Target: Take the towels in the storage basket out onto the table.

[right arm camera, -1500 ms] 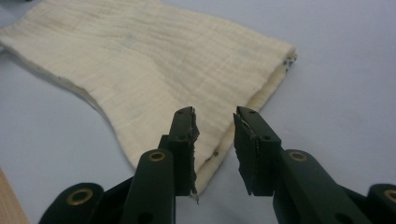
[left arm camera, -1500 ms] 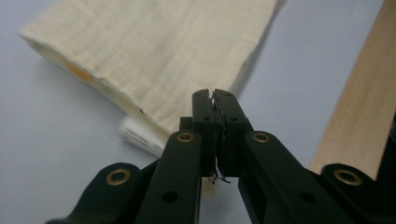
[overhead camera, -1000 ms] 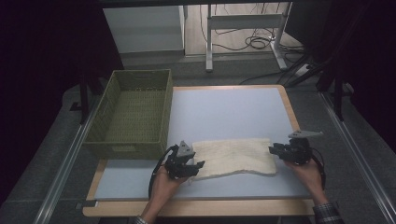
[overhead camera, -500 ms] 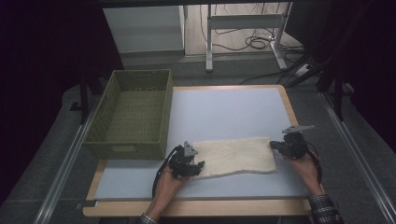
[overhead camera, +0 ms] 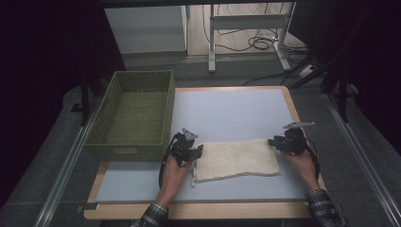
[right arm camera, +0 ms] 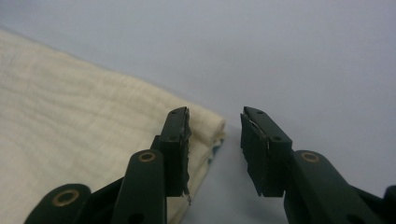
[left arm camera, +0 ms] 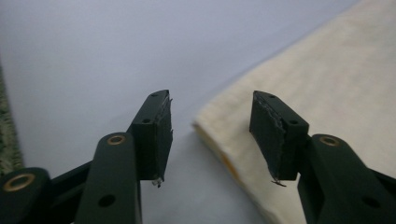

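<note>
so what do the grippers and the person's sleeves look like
Both the left gripper and the right gripper are black, each with two blocky jaws on pivot arms with brass-coloured rivets. The pads are scuffed at the edges. A black cable loops from each, and the right one carries a grey plate on top. The sleeves are dark plaid.

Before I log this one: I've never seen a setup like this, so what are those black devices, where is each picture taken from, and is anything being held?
A person sits at a table holding a hand-operated two-jaw gripper in each hand. The high view looks down from above: the left gripper and the right gripper sit at opposite ends of a folded cream cloth. A green woven basket stands on the left. The other two pictures come from cameras riding on the grippers, looking along their black jaws. In both, the jaws stand open around a corner of the cloth, so nothing is gripped yet.
</note>
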{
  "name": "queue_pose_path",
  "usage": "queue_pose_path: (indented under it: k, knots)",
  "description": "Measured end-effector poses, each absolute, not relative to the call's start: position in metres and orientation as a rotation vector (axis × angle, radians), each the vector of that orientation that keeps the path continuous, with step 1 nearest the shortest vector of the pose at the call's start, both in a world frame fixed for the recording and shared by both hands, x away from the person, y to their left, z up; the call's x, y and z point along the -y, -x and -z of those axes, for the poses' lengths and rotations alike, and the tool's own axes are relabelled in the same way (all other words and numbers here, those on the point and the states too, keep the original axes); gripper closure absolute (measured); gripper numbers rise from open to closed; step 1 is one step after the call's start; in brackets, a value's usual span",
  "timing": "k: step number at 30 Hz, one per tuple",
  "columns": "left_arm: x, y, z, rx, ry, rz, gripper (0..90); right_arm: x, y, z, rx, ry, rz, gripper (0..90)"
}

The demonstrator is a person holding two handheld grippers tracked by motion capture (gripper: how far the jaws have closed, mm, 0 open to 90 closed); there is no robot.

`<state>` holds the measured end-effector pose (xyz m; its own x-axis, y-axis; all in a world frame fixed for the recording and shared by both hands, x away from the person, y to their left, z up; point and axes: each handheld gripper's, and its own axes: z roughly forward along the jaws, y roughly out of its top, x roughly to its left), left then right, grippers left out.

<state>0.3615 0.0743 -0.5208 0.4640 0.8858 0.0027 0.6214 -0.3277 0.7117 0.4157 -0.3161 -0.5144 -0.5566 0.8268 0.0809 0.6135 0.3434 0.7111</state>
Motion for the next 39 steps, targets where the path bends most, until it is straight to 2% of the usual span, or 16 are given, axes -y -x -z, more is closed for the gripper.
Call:
queue_pose_path:
  k: [1, 2, 3, 4, 5, 8, 9, 17, 19, 21, 23, 27, 30, 32, 33, 39]
  knots:
    - [-0.074, -0.368, 0.525, -1.276, -2.075, -0.498, 52.4, 0.314, -0.414, 0.518, -2.326, -1.260, -1.029, 67.0]
    - [-0.074, -0.368, 0.525, -1.276, -2.075, -0.498, 53.2, 0.314, -0.414, 0.518, -2.326, -1.260, -1.029, 67.0]
    - [-0.073, -0.373, 0.530, -1.282, -2.088, -0.461, 54.4, 0.313, -0.412, 0.517, -2.350, -1.249, -1.026, 80.7]
    - [-0.073, -0.373, 0.530, -1.282, -2.088, -0.461, 58.1, 0.313, -0.412, 0.517, -2.350, -1.249, -1.026, 80.7]
    - [-0.075, -0.375, 0.534, -1.264, -2.049, -0.399, 64.2, 0.312, -0.410, 0.516, -2.357, -1.220, -1.018, 86.0]
    - [-0.075, -0.376, 0.534, -1.232, -2.048, -0.329, 81.0, 0.312, -0.414, 0.513, -2.350, -1.196, -0.994, 87.1]
    - [-0.075, -0.377, 0.534, -1.222, -2.048, -0.325, 83.3, 0.312, -0.416, 0.512, -2.344, -1.204, -0.995, 87.1]
    - [-0.066, -0.377, 0.532, -1.176, -2.025, -0.305, 84.2, 0.316, -0.453, 0.507, -2.297, -1.223, -0.972, 86.8]
    - [-0.066, -0.378, 0.531, -1.168, -2.016, -0.331, 76.0, 0.315, -0.459, 0.509, -2.299, -1.243, -0.966, 86.0]
    - [-0.066, -0.381, 0.532, -1.154, -2.046, -0.339, 67.1, 0.316, -0.455, 0.510, -2.284, -1.252, -1.001, 81.4]
    - [-0.067, -0.382, 0.533, -1.151, -2.055, -0.354, 64.2, 0.317, -0.454, 0.510, -2.281, -1.250, -1.007, 79.2]
    - [-0.069, -0.384, 0.536, -1.143, -2.101, -0.441, 51.1, 0.325, -0.444, 0.507, -2.281, -1.262, -1.031, 69.1]
    - [-0.072, -0.385, 0.539, -1.142, -2.082, -0.462, 41.3, 0.330, -0.436, 0.505, -2.283, -1.264, -1.059, 62.2]
    - [-0.077, -0.387, 0.543, -1.163, -2.036, -0.419, 36.3, 0.333, -0.430, 0.503, -2.290, -1.263, -1.073, 58.6]
    - [-0.077, -0.387, 0.543, -1.160, -2.036, -0.420, 36.3, 0.334, -0.423, 0.502, -2.304, -1.266, -1.098, 55.6]
    - [-0.077, -0.386, 0.544, -1.156, -2.030, -0.417, 35.7, 0.328, -0.406, 0.502, -2.335, -1.208, -1.076, 50.6]
